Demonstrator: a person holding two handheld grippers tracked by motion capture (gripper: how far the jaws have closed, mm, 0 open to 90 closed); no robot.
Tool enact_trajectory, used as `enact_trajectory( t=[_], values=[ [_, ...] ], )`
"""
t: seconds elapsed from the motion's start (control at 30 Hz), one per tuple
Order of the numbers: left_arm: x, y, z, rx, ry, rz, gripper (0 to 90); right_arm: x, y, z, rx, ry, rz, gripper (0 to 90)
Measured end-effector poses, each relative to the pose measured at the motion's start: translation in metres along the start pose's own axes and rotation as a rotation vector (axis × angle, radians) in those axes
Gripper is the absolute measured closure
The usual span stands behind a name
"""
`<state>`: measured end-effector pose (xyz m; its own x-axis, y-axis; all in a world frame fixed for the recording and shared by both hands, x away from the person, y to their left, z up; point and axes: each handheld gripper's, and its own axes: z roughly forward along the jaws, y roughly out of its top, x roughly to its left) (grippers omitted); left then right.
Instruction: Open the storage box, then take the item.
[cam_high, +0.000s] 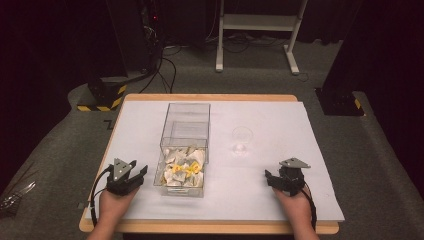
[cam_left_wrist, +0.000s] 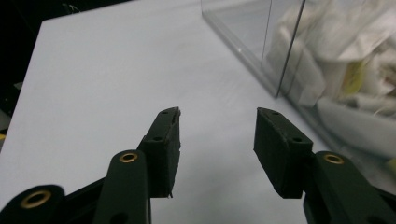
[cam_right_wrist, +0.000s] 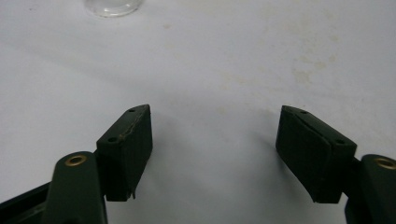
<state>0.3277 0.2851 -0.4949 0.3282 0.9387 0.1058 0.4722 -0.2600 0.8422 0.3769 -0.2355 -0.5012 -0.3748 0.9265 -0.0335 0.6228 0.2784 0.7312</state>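
- On the near left of the white surface (cam_high: 260, 185), the left hand-held gripper (cam_high: 136, 173) rests with its jaws apart and nothing between them.
- Just right of it stands a clear box (cam_high: 185, 150), its near compartment full of white and yellow packets (cam_high: 185, 169).
- At near right, the right hand-held gripper (cam_high: 274, 181) also has its jaws apart, empty.
- A small clear cup (cam_high: 242, 139) sits farther back, right of the box.

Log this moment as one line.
left gripper: open, beside clear box | right gripper: open, empty | glass: untouched
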Motion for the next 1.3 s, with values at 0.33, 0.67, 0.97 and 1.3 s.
enact_trajectory(
  t=[0.33,0.67,0.97,1.3],
  values=[
    [0.003,-0.007,0.01,0.074,-0.019,-0.015,46.4,0.013,0.005,-0.013,-0.076,0.035,-0.04,35.2],
    [0.005,-0.006,0.015,0.116,-0.037,-0.024,41.5,0.035,0.021,-0.022,-0.116,0.113,-0.072,39.6],
    [0.003,-0.005,0.015,0.122,-0.039,-0.008,39.7,0.055,0.033,-0.022,-0.14,0.144,-0.108,40.3],
    [0.005,-0.005,0.017,0.14,-0.06,-0.031,38.9,0.08,0.051,-0.027,-0.194,0.207,-0.147,40.5]
  ],
)
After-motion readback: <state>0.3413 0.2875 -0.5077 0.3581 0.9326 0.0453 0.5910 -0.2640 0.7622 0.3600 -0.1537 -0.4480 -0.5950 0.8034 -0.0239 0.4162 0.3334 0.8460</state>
